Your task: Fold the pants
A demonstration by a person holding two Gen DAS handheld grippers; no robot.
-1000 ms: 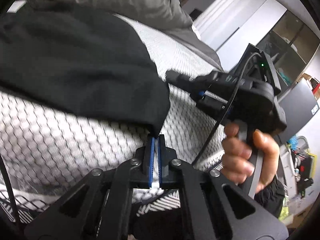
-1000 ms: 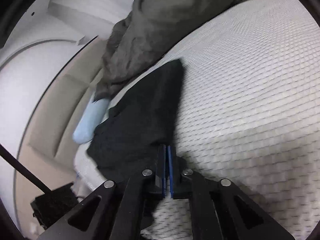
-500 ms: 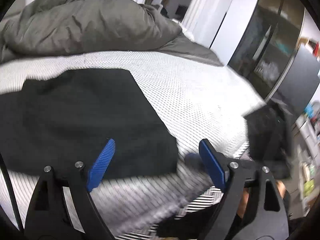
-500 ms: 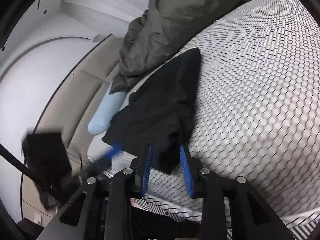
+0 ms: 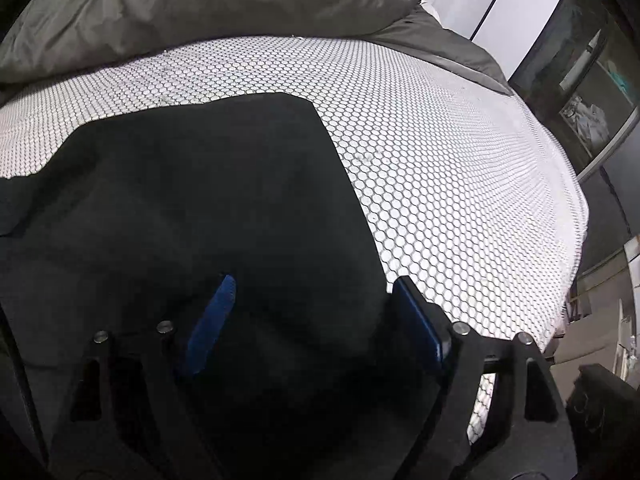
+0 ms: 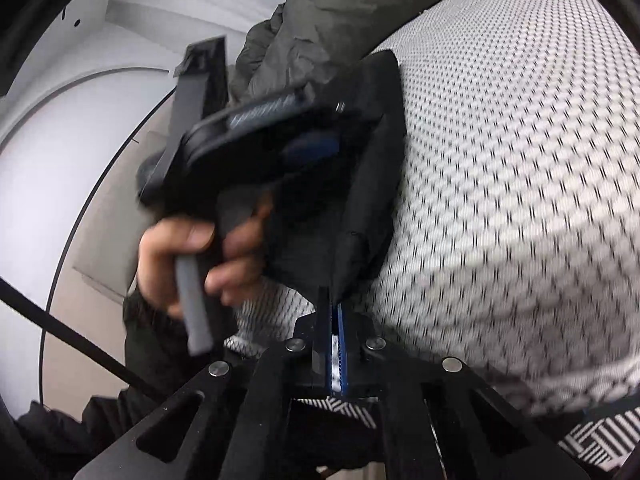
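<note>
Black pants (image 5: 200,208) lie folded on the honeycomb-patterned bed cover (image 5: 440,168). My left gripper (image 5: 316,312) hovers over their near part, pointing steeply down. Its blue pads (image 5: 212,320) stand wide apart and are closing, with cloth below them and nothing gripped. In the right wrist view the pants (image 6: 372,168) rise to a point at my right gripper (image 6: 335,312), which is shut on that corner. A hand (image 6: 188,244) holds the blurred left gripper (image 6: 312,146) above the pants.
A rumpled grey duvet (image 5: 200,12) is heaped along the far side of the bed. The bed's edge (image 5: 576,216) curves at the right, with a dark glass-fronted cabinet (image 5: 584,80) beyond. A beige headboard (image 6: 104,208) and white wall stand left of the pants.
The left gripper let go of the pants' edge, opened wide and swung over the pants. The right gripper opened and then shut again on the pants' corner.
</note>
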